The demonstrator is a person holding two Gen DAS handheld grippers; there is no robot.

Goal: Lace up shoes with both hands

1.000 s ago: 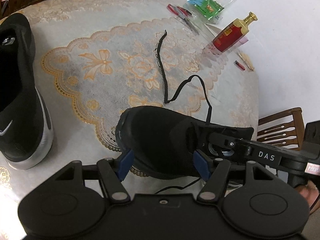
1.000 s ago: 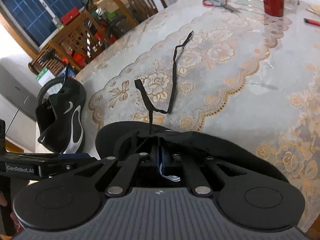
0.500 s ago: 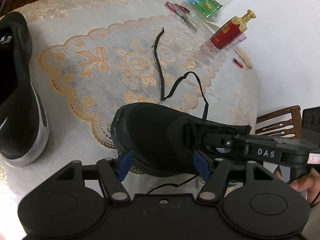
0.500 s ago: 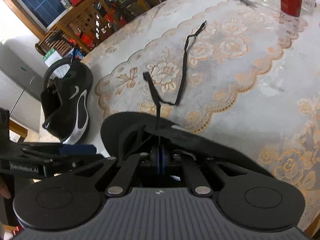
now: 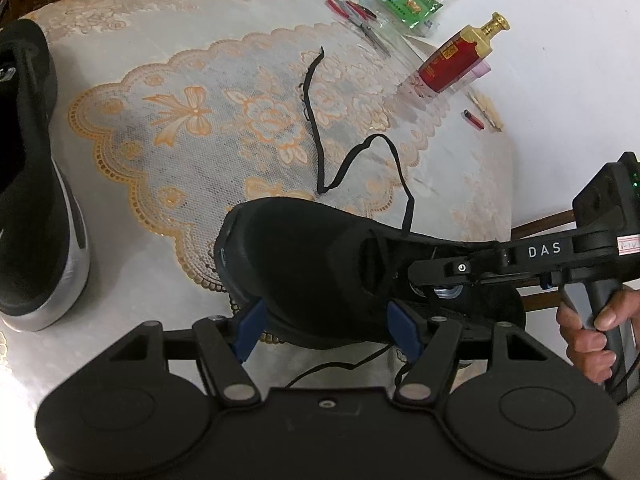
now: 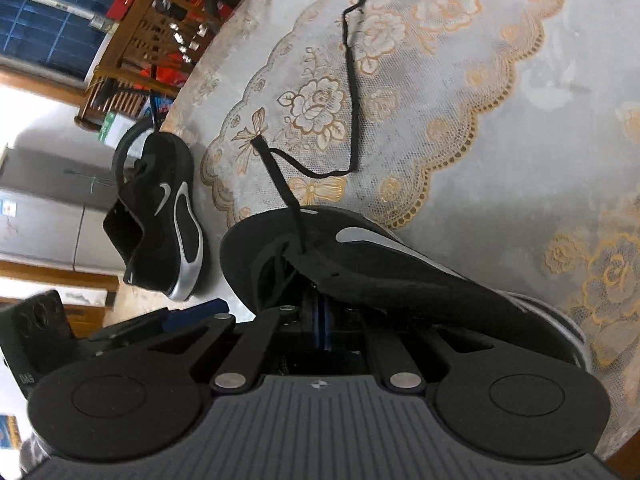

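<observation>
The near shoe [image 5: 304, 268] lies on the desk [image 5: 132, 280] at the lace mat's scalloped edge. It is clamped across its toe end by the left hand-held gripper [image 5: 326, 322], whose blue pads [image 5: 250, 326] are spread wide and pressed on both flanks of the shoe. The right hand-held gripper [image 5: 440, 270] is reached into the shoe's throat from the side opposite the second shoe. Its jaws are pressed together; what is pinched between them is hidden by the tongue flap, probably the lace or an eyelet edge, but it cannot be told.

The black lace [image 5: 320, 128] is run out of the shoe's throat, looped beyond the toe, and its free end is laid flat on the mat, well away from the shoe toward the red bottle [image 5: 456, 64]. The second shoe [image 6: 160, 216] is left idle beyond the near shoe's toe in the right wrist view, apart from it.

Step judged: lace being worked through an eyelet. For a good result:
- shoe to be kept steady by the left clamp
- lace to be drawn along the eyelet's axis, not sideways
- slack loop beyond the toe to be watched for snagging
- tongue to be kept from folding under
</observation>
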